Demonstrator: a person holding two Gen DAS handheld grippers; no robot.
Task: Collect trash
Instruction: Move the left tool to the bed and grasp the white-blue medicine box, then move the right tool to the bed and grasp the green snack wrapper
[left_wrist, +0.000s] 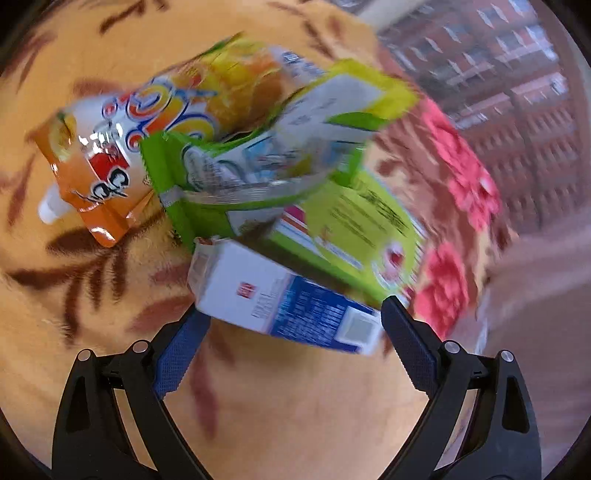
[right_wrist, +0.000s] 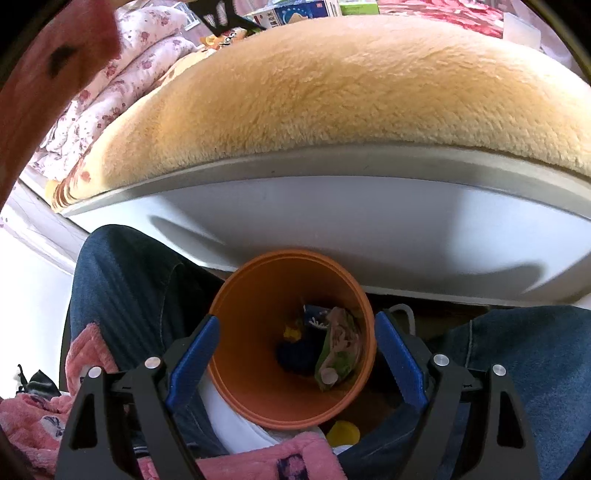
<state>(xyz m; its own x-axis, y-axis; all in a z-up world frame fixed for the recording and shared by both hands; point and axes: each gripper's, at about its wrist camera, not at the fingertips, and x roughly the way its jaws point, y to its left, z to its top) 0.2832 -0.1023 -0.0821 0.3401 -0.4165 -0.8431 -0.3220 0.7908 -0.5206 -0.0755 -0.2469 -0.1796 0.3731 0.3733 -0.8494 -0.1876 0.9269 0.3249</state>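
Observation:
In the left wrist view a pile of trash lies on a tan plush blanket (left_wrist: 110, 332): a white and blue carton (left_wrist: 284, 299), a green box (left_wrist: 354, 229), a green wrapper (left_wrist: 236, 177) and an orange drink pouch (left_wrist: 122, 147). My left gripper (left_wrist: 291, 314) is open, its fingers on either side of the white and blue carton. In the right wrist view my right gripper (right_wrist: 295, 332) is open and empty, above an orange bin (right_wrist: 258, 350) that holds a green pouch (right_wrist: 338, 350) and dark wrappers.
The bin stands on the floor between the person's jeans-clad legs (right_wrist: 133, 288), against the white bed frame (right_wrist: 369, 221). The blanketed bed (right_wrist: 351, 88) fills the view above. Pink fabric (right_wrist: 258, 461) lies in front. A floral quilt (right_wrist: 122, 85) lies at the left.

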